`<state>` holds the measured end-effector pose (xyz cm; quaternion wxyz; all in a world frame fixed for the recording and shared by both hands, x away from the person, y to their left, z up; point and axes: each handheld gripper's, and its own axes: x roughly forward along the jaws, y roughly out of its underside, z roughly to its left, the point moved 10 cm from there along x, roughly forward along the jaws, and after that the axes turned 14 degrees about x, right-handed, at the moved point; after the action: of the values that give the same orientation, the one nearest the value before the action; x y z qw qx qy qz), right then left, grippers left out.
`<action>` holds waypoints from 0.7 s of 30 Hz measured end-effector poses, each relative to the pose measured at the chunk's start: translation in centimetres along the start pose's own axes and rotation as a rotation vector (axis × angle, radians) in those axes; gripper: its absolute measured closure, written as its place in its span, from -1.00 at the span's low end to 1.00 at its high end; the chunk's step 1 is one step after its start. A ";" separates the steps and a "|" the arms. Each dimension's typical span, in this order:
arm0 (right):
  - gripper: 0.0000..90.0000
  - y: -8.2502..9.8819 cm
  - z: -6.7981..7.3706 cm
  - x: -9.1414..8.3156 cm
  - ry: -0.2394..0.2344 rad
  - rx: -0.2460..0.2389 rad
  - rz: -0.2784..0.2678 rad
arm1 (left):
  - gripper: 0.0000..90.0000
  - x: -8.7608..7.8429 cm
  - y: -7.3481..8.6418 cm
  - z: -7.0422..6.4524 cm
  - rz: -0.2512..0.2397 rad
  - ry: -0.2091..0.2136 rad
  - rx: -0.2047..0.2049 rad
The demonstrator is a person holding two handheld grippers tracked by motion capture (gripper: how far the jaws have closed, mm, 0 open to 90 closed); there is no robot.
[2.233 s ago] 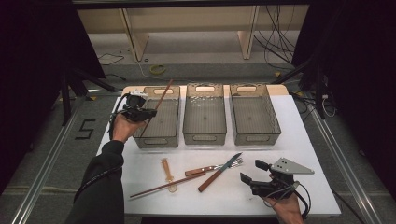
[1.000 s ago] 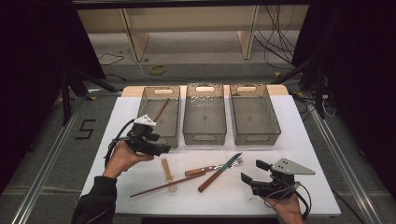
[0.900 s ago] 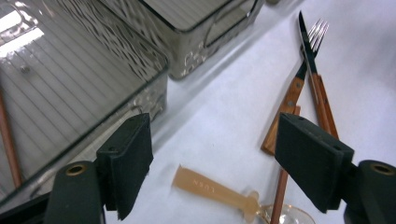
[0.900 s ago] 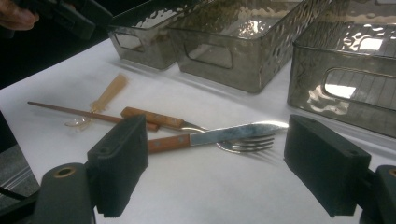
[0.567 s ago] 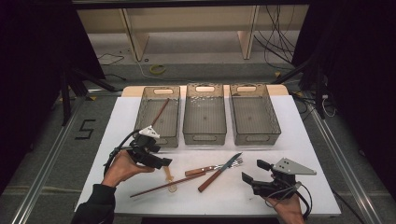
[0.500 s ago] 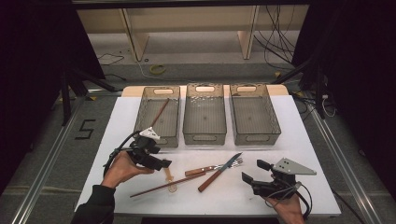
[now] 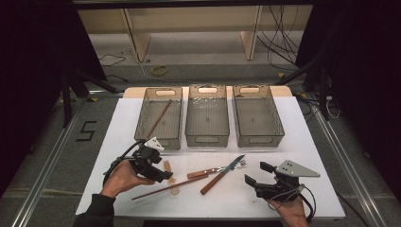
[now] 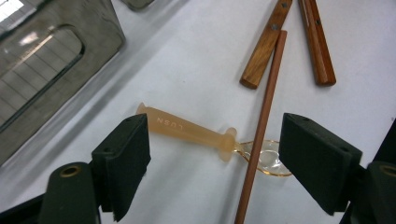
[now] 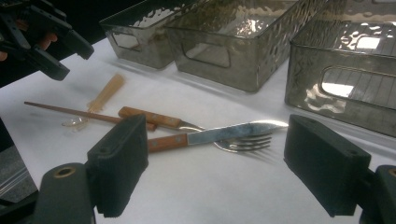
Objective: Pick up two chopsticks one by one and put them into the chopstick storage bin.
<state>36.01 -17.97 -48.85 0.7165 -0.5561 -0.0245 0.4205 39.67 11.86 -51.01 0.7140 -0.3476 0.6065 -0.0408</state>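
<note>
The left gripper [image 7: 163,176] hangs just over the small plastic spoon [image 8: 196,130], its jaws spread wide with nothing pinched between them; they have just been opening a little further. A second ago this gripper was higher on the table, near the front of the left bin [image 7: 159,117], and it has since come down and toward the person to the spoon. The spoon lies flat on the white table [image 7: 302,142], just in front of the left bin: an amber, translucent handle with raised lettering and a clear bowl. A brown chopstick [image 8: 261,126] crosses over the bowl. Just right of the spoon lie a wooden-handled knife [image 7: 222,175] and fork [image 7: 215,170]. Another chopstick [image 7: 158,119] rests inside the left bin. Farther right of the spoon, the right gripper [image 7: 255,174] is where it was, jaws wide apart and empty.
</note>
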 end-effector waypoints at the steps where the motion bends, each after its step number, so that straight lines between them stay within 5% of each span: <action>1: -0.49 0.0 0.0 0.0 0.000 -0.001 0.000 | -0.48 0.1 0.1 -0.1 0.004 0.002 0.005; 21: -0.49 0.0 0.0 0.0 0.001 -0.001 0.000 | -0.49 0.9 1.6 -1.3 0.104 0.013 0.054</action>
<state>36.03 -17.96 -48.87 0.7162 -0.5566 -0.0244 0.4203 38.13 12.02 -52.61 0.7205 -0.2960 0.6268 -0.0224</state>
